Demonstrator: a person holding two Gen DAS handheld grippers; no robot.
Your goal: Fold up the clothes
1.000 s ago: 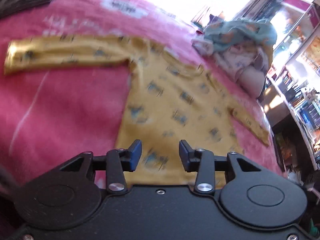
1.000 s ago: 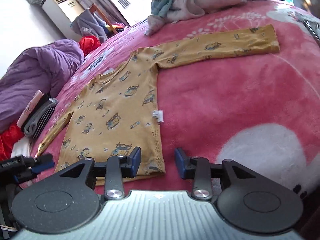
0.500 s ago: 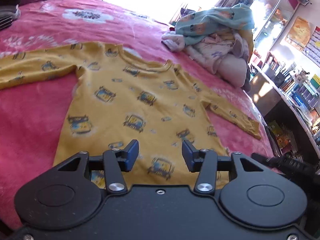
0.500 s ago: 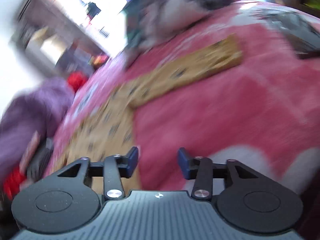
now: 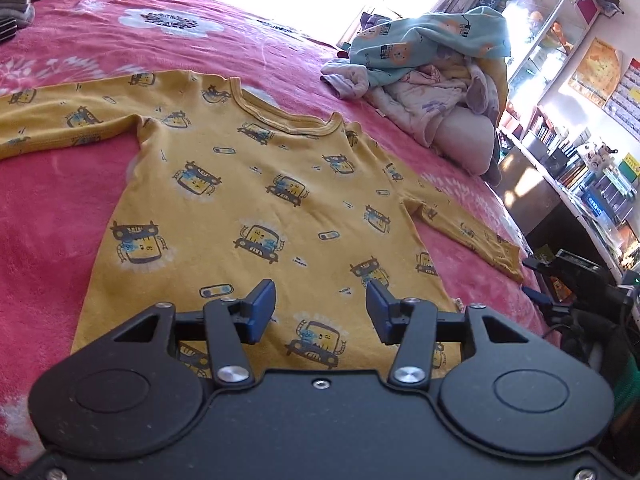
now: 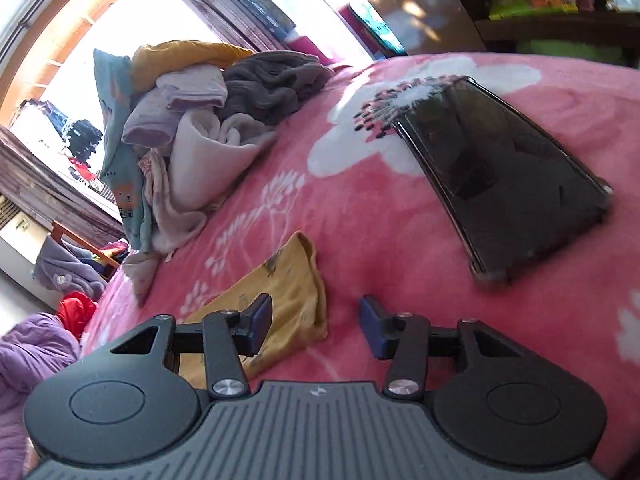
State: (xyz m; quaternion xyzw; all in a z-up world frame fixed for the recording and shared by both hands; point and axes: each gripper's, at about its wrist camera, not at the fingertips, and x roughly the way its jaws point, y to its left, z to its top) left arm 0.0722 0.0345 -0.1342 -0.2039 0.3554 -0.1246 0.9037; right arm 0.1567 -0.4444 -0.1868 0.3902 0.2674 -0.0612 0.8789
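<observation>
A yellow long-sleeved shirt (image 5: 256, 200) with a car print lies flat, front up, on the pink blanket (image 5: 60, 208), both sleeves spread out. My left gripper (image 5: 321, 310) is open and empty, just above the shirt's bottom hem near its middle. My right gripper (image 6: 315, 324) is open and empty, hovering over the cuff end of the shirt's right sleeve (image 6: 288, 300); the cuff lies between and below the jaws, apart from them.
A pile of unfolded clothes (image 5: 432, 80) sits at the far right of the bed and shows in the right wrist view (image 6: 192, 120). A black phone (image 6: 500, 172) lies on the blanket right of the cuff. Shelves (image 5: 580, 168) stand beyond the bed's right edge.
My right gripper swung right from the shirt's hem to the end of the right sleeve. My left gripper shifted from the left side to the middle of the hem. Both stayed open.
</observation>
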